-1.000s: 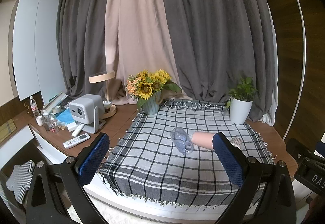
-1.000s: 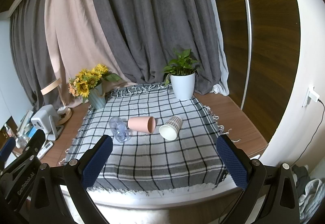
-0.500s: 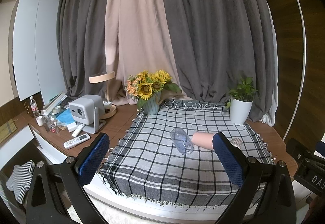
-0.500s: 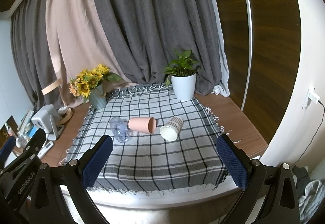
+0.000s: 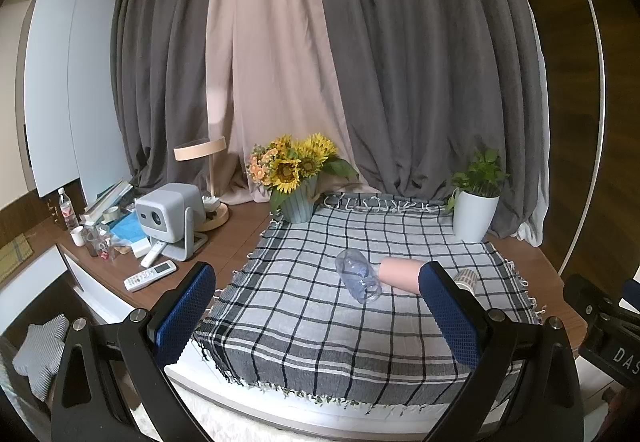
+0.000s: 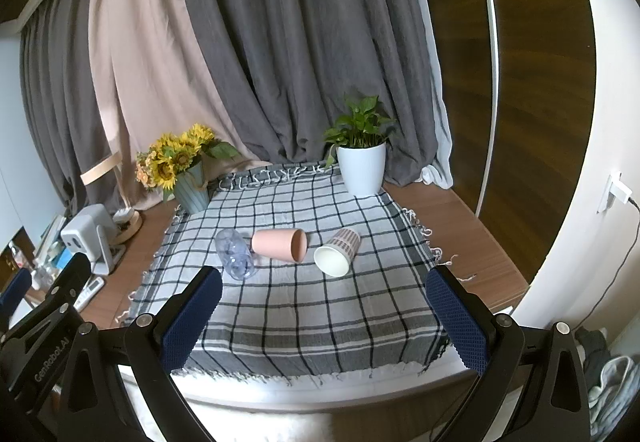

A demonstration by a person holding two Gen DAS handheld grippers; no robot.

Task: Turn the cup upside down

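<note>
1. Clear plastic cup: on its side, on the checked cloth, left of the pink cup and touching or nearly touching it; mouth toward the near edge.

2. Pink cup: on its side at the middle of the cloth; mouth to the right, base against the clear cup.

3. Striped paper cup: on its side, just right of the pink cup; white mouth toward the near edge. In the left wrist view only its base shows, behind a blue pad.

4. Left gripper: fingers wide apart, holding nothing, well back from the pink cup, at the near edge of the cloth.

5. Right gripper: fingers likewise wide apart and empty, short of the pink cup.

Step in hand, as judged: approach, no cup yet grasped. Which cup is meant cannot be told. The next move calls for bringing one gripper forward, closing across a cup's wall, lifting, and turning it mouth down onto the cloth.

Writing: "GenRobot.AI" on the left gripper's body as seen from the right wrist; "DAS", cut off, on the right gripper's body in the left wrist view.
</note>
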